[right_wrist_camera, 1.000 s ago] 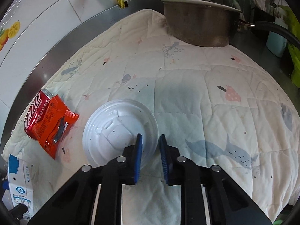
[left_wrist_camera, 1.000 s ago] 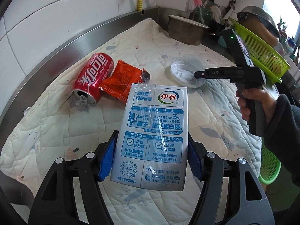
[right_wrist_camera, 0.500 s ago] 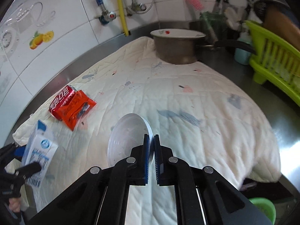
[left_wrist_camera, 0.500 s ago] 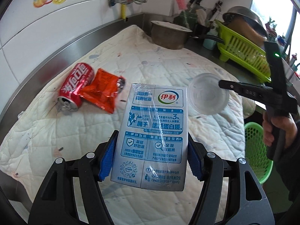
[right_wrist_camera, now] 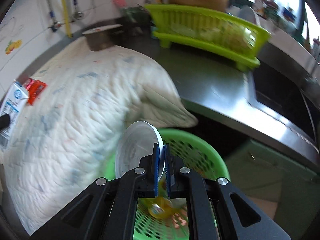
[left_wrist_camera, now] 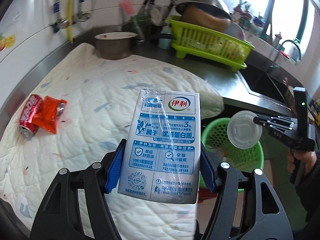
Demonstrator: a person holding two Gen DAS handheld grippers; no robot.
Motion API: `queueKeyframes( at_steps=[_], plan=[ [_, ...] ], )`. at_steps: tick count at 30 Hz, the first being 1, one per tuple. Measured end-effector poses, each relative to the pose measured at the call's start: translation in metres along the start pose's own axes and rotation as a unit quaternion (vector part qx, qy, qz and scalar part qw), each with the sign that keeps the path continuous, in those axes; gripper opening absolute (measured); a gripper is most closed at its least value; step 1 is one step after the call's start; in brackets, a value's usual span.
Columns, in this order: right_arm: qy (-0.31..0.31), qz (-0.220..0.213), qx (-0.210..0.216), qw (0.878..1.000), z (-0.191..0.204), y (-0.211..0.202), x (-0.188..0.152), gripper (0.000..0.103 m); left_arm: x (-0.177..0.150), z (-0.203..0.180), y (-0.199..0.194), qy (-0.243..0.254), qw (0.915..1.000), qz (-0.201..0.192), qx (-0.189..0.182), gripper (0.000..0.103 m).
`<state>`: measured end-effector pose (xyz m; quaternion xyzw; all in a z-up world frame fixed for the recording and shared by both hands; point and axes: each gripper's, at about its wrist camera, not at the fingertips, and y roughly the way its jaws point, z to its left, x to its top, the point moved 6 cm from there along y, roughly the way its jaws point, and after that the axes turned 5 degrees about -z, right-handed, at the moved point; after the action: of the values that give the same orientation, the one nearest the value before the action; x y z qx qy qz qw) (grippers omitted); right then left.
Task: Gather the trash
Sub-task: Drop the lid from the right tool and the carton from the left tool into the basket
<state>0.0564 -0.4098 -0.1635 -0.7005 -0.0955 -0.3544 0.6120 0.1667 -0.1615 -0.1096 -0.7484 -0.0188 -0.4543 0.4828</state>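
Note:
My left gripper (left_wrist_camera: 160,168) is shut on a blue-and-white milk carton (left_wrist_camera: 162,140), held upright above the quilted mat's front edge; the carton also shows at the far left of the right wrist view (right_wrist_camera: 12,108). My right gripper (right_wrist_camera: 162,160) is shut on the rim of a white plastic lid (right_wrist_camera: 136,152), held over a green mesh trash basket (right_wrist_camera: 200,152). In the left wrist view the lid (left_wrist_camera: 243,132) hangs above the basket (left_wrist_camera: 216,128). A red cola can (left_wrist_camera: 30,118) and an orange snack wrapper (left_wrist_camera: 49,116) lie on the mat at the left.
A white quilted mat (left_wrist_camera: 90,92) covers the steel counter. A metal pot (left_wrist_camera: 114,46) stands at the back. A lime dish rack (left_wrist_camera: 208,42) with a steel bowl sits at back right, beside a sink (left_wrist_camera: 264,84). Some trash lies in the basket (right_wrist_camera: 160,210).
Both grippers swung right, away from the mat. The right gripper carried the lid off the counter to above the green basket. The left gripper still holds the carton, now nearer the basket.

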Motion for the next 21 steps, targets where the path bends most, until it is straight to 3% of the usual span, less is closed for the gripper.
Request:
queueKeyframes(
  at_steps=[9, 16, 21],
  plan=[
    [0.056, 0.02, -0.017, 0.998, -0.051, -0.014, -0.058, 0.019, -0.022, -0.08, 0.025, 0.035, 0.9978, 0.035, -0.044, 0.065],
    [0.074, -0.009, -0.01, 0.997, -0.061, -0.04, -0.062, 0.037, -0.039, -0.122, 0.067, 0.046, 0.9935, 0.084, -0.061, 0.065],
    [0.086, -0.029, -0.003, 0.996, -0.066, -0.061, -0.064, 0.042, -0.051, -0.147, 0.098, 0.042, 0.9897, 0.118, -0.068, 0.066]
  ],
)
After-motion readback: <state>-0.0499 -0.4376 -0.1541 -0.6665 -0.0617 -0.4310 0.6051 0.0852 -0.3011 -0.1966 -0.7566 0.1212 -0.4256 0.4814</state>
